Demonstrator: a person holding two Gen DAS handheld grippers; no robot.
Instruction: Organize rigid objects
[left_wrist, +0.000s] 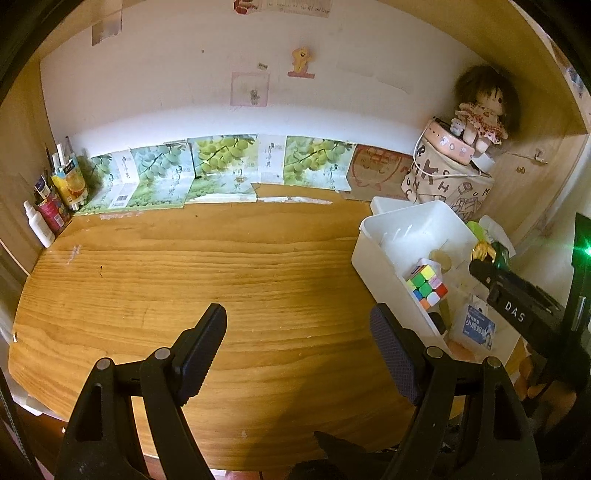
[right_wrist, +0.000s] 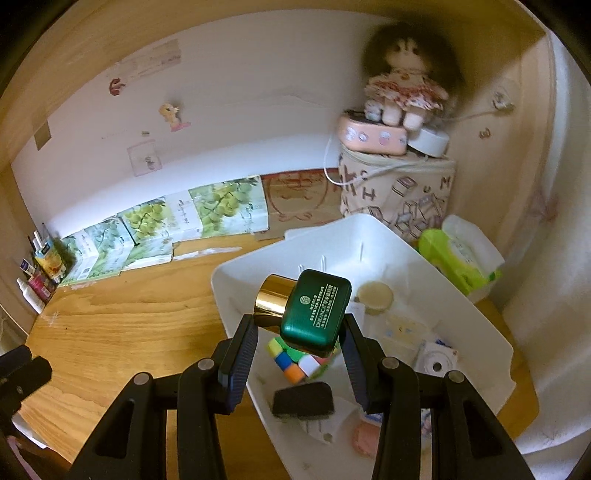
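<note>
My right gripper (right_wrist: 299, 354) is over the white plastic bin (right_wrist: 480, 325), which sits on the wooden bench (right_wrist: 129, 314). A dark green bottle with a shiny gold cap (right_wrist: 314, 314) is between its fingers (right_wrist: 240, 365), above the bin. I cannot tell if the fingers are squeezing the bottle or have let go of it.

Inside the bin I see a colourful puzzle cube (right_wrist: 295, 362) right under the bottle, a black block (right_wrist: 303, 400), a small round cream jar (right_wrist: 376, 295), a little white camera-shaped thing (right_wrist: 437, 360) and a pink piece (right_wrist: 364, 439).

My left gripper (left_wrist: 299, 350) is wide open and holds nothing. It is over the bare bench, just left of the bin.

A green wipes pack (right_wrist: 458, 258) lies behind the bin.
</note>
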